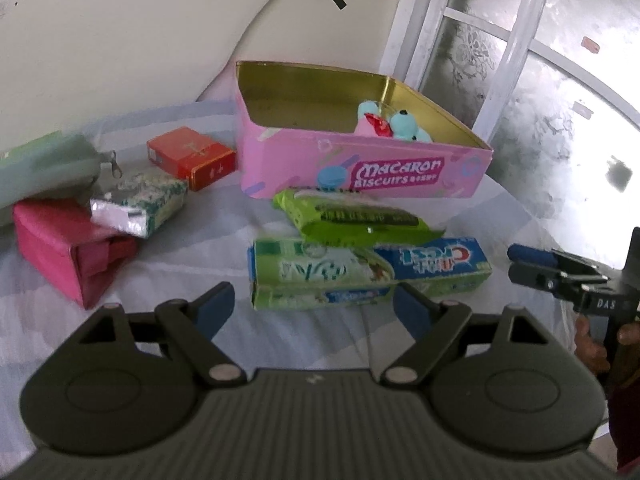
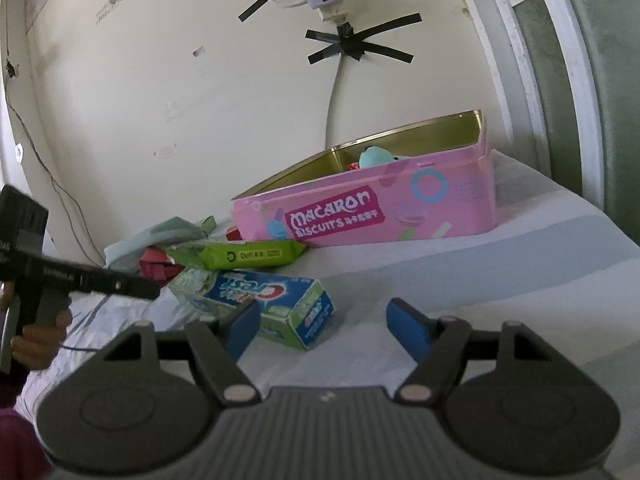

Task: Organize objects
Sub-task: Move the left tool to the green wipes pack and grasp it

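The Crest toothpaste box lies on the bed in front of the pink Macaron biscuit tin. Both the left hand-held gripper and right hand-held gripper gape, empty. I'd straddle the box across its narrow width, then squeeze squarely.

Ahead of the left gripper, whose spread blue pads look matt and rubbery, lies a glossy cardboard toothpaste box. Beyond it, a shiny plastic wipes pack, then a pink tin with polished gold metal inside. The bedsheet underneath is soft cloth.
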Demonstrator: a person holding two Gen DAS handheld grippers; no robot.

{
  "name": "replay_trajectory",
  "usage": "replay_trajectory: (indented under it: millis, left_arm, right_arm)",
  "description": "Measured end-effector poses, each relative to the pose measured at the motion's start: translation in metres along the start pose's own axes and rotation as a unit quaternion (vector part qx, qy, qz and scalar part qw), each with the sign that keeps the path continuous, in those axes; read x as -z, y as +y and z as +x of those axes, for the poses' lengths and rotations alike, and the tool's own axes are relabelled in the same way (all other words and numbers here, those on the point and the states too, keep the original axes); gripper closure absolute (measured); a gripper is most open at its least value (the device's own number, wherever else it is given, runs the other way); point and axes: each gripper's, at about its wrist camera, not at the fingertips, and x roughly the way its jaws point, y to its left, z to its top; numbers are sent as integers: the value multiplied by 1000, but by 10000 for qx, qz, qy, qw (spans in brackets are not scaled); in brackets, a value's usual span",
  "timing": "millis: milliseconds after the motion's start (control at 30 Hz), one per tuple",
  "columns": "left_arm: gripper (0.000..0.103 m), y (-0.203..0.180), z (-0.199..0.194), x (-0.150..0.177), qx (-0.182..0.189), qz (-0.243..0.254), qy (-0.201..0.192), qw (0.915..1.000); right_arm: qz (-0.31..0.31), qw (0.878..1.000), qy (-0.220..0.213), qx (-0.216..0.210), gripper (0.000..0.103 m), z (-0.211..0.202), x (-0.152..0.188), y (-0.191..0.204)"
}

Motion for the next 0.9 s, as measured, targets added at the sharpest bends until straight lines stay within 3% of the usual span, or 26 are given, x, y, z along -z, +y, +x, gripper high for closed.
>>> replay_trajectory:
  millis: [400,600,767,900]
  left_arm:
    - [14,5,27,-24,328,-241,112,9991]
    - [9,1,36,-30,274,-117,110,9995]
    - [9,-5,36,-47,45,148,-140,9998]
    - [9,-4,32,-51,348,44,-173,9992]
  right_arm:
    - [-372,9990,263,-21,25,8,3,9]
    - [-856,9952,465,-14,24,24,-5,25]
    - [-1080,9939,202,-59,24,35,-24,42]
    - [-1706,9850,198,-159,24,58,-37,78]
